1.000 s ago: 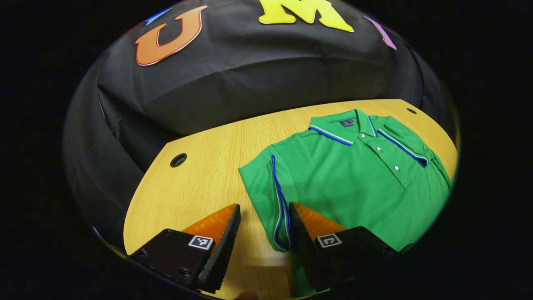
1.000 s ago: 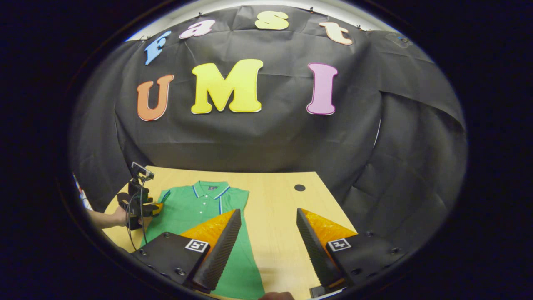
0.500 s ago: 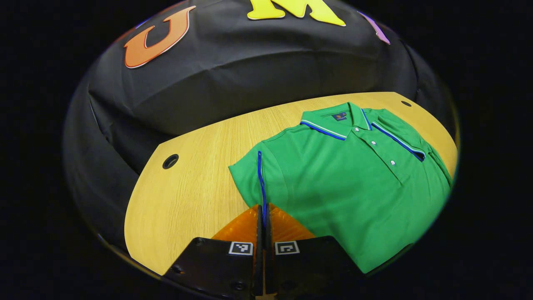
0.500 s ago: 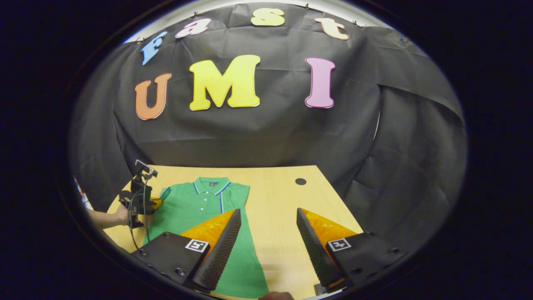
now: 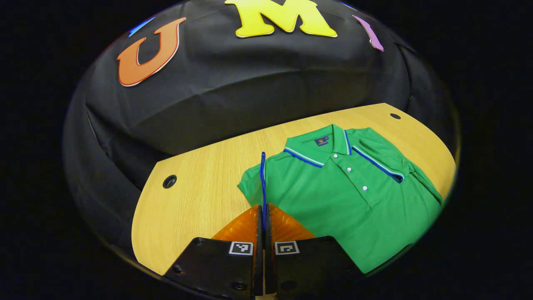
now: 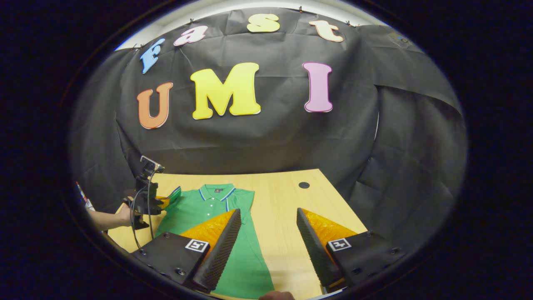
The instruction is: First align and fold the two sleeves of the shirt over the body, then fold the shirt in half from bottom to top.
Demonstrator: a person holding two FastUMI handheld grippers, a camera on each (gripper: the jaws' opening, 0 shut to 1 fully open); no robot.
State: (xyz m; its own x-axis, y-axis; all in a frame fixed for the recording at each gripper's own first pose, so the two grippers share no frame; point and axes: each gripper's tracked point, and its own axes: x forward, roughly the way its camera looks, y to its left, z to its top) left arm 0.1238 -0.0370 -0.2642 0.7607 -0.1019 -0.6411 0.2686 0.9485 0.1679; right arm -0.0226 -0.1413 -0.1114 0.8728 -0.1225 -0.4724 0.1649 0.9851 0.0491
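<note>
A green polo shirt (image 5: 345,196) with blue-and-white trim lies face up on the wooden table (image 5: 195,196), collar toward the wall. My left gripper (image 5: 263,212) is shut on the blue-edged hem of its left sleeve (image 5: 257,183), which stands lifted off the table. The other sleeve (image 5: 383,154) lies folded over the chest. In the right gripper view the shirt (image 6: 208,208) is at the left, with the left gripper (image 6: 164,202) and a hand (image 6: 125,214) holding the raised sleeve. My right gripper (image 6: 266,233) hovers open above the table, beside the shirt's right edge.
The table has a round cable hole near each far corner, one hole (image 5: 169,181) to the left of the shirt and one hole (image 6: 304,185) to the right. The black cloth wall (image 6: 266,137) stands close behind the table's far edge.
The left gripper shut on the sleeve hem, then lifted it up off the table. The right gripper stayed open and barely moved.
</note>
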